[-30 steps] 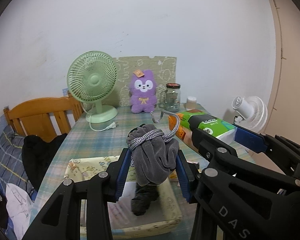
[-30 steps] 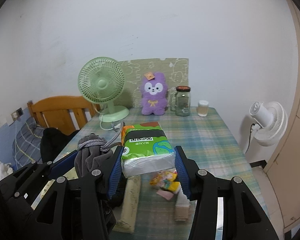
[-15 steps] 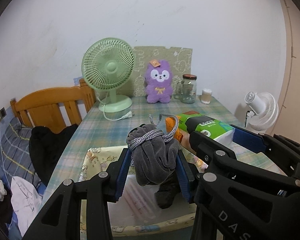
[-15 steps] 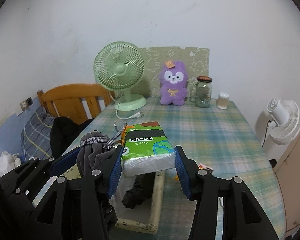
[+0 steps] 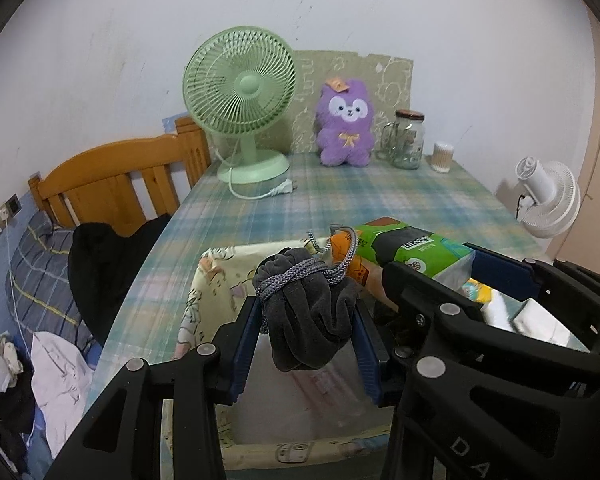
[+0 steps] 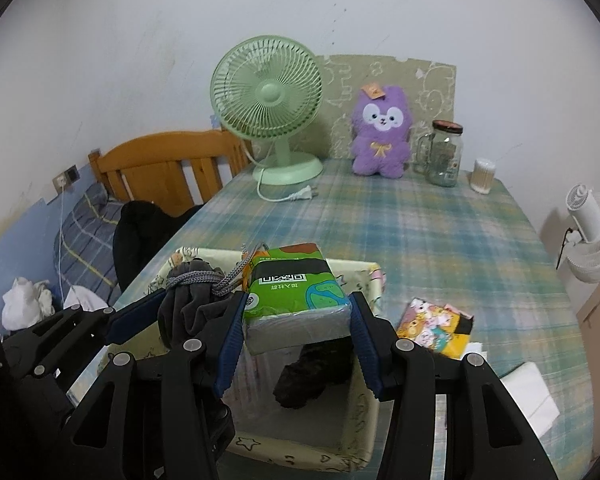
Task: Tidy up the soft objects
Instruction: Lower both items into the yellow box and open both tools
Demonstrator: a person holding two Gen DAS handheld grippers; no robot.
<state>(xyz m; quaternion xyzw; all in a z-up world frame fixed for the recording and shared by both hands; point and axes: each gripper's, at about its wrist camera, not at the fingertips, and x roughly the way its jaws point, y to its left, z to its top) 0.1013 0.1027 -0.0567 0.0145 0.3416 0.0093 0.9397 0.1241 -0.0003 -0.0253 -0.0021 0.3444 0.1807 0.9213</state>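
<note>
My left gripper [image 5: 306,332] is shut on a grey velvet drawstring pouch [image 5: 308,312] and holds it above a cream fabric basket [image 5: 204,280]. My right gripper [image 6: 296,320] is shut on a green tissue pack [image 6: 294,288] and holds it over the same basket [image 6: 364,400], right beside the pouch [image 6: 184,304]. A dark soft item [image 6: 312,372] lies inside the basket. A purple plush toy [image 6: 382,132] sits at the table's far edge.
A green desk fan [image 6: 268,96], a glass jar [image 6: 444,152] and a small cotton swab holder [image 6: 482,176] stand at the back of the plaid table [image 6: 420,232]. Colourful packets [image 6: 436,328] and white paper [image 6: 528,396] lie right of the basket. A wooden bed [image 6: 160,168] is on the left.
Both grippers have drawn back and risen with their loads, so more of the basket and table now shows beneath them. Both grips are unchanged.
</note>
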